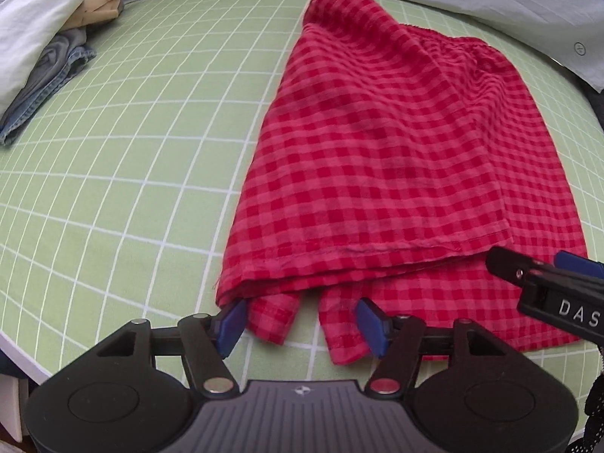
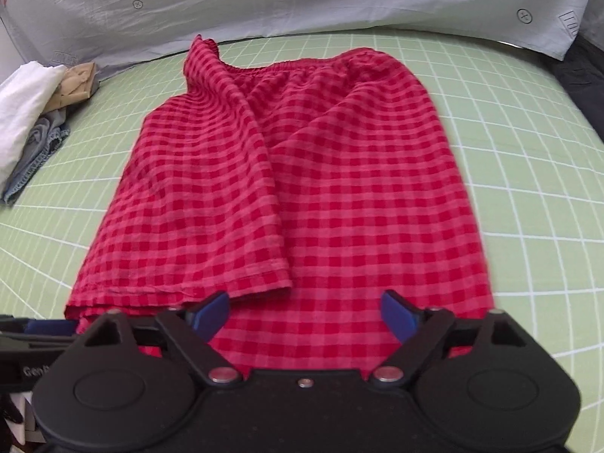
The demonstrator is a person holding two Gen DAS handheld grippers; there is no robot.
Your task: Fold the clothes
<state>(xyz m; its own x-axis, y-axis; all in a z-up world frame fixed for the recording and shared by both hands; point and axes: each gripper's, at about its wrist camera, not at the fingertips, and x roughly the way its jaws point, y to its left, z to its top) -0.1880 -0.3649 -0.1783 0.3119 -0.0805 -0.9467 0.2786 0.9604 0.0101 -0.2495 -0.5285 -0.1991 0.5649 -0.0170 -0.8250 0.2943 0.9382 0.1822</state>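
On the green gridded mat [image 1: 132, 158], one red checked garment [image 1: 381, 158] lies flat, running from the near edge to the far edge, where its gathered waistband sits. One side panel is folded over the middle, so its hem forms an upper layer above the lower leg hems at the near edge.

Two grippers are present, both at the near edge. The left gripper [image 1: 302, 321] has its two blue fingers [image 1: 232, 321] spread wide, straddling the near hems; the left finger sits at the folded corner of the garment, and nothing is clamped. The right gripper [image 2: 305, 319] likewise has both blue fingers [image 2: 396, 319] spread wide above the lower layer of cloth, with the left finger beside the hem of the folded panel; it grips nothing.

At the far left corner of the mat sits one pile of three items: one white cloth [image 2: 22, 109] on top, one tan folded item [image 2: 77, 83] behind it, and one blue denim item [image 2: 36, 154] underneath. One pale blue printed sheet [image 2: 302, 0] runs along the far edge of the mat.
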